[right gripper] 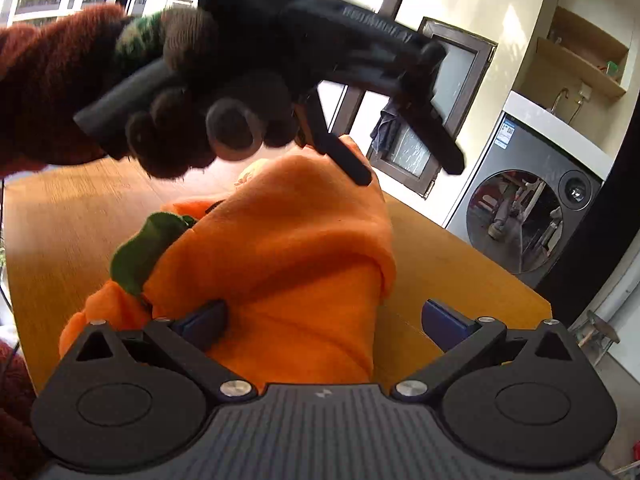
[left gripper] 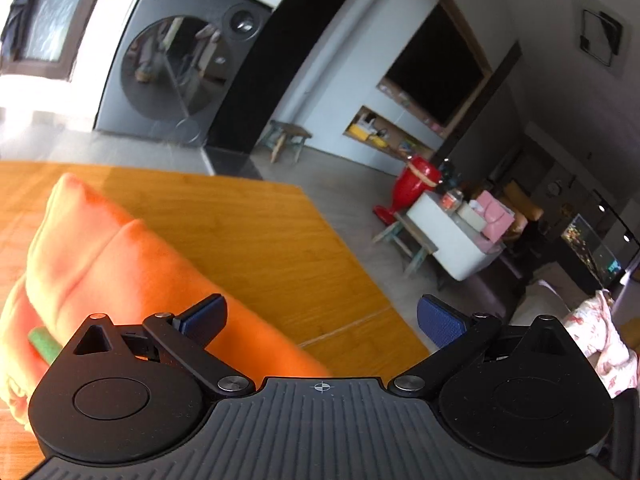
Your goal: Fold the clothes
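The orange garment (right gripper: pixel 280 240) lies bunched at the counter's (left gripper: pixel 256 232) lower left, bare wood open to the right edge. Both the left gripper (left gripper: pixel 320 320) and right gripper (right gripper: pixel 324 320) hold their jaws spread, empty.

A grey washer (left gripper: pixel 180 72) stands against the far wall on a grey tiled floor (left gripper: pixel 344 196), bright daylight spilling in to its left. Right of the washer run a black pillar (left gripper: pixel 264 68), a small wooden stool (left gripper: pixel 289 139) and a dark screen (left gripper: pixel 438 66) set in the pale wall. Further right sits a red vase (left gripper: pixel 408 188) by a low white table (left gripper: pixel 452 240).
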{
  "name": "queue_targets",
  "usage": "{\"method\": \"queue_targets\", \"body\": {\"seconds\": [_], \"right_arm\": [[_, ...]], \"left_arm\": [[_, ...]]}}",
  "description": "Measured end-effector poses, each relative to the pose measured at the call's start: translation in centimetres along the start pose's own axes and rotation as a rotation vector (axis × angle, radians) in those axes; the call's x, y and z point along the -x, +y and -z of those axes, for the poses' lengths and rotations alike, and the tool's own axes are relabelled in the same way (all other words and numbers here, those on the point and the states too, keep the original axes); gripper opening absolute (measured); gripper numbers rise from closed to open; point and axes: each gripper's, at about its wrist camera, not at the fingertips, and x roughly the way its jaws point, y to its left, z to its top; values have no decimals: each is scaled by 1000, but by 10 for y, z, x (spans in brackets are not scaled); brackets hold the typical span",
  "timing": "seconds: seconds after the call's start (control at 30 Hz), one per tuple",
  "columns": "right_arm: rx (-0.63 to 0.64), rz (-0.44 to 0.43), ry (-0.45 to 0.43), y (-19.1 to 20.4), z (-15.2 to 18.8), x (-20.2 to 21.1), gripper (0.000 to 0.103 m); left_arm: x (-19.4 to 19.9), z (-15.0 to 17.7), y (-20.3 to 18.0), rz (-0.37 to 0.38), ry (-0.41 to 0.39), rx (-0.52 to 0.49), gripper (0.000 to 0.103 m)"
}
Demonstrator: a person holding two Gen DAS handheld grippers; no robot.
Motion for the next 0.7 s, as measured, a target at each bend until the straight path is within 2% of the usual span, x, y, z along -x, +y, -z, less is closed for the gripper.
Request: {"method": "queue_targets", "body": {"seconds": [0.07,0.17,0.27,0.4,0.47,0.57,0.7], "right_arm": [[-77,-11,-21,-23,-7,9,103],[-155,74,-43,-54,-15,3,103],[-161,109,-23,-67,-21,-28,103],[17,151,119,-42,0,-73,103],[48,189,110,-31,13,-70,103],[-8,181,153,-36,23,-61,103],[-55,193,168,-37,35,-48,103]], "left_arm": [[2,7,25,9,-7,65,103],[9,19,58,37,-32,147,103],[14,21,62,-11,-45,126,103],[21,20,67,-83,-53,93,100],[25,20,75,-79,-58,108,94],[31,22,89,-53,-66,146,84],[35,23,99,-16,-87,205,82]]}}
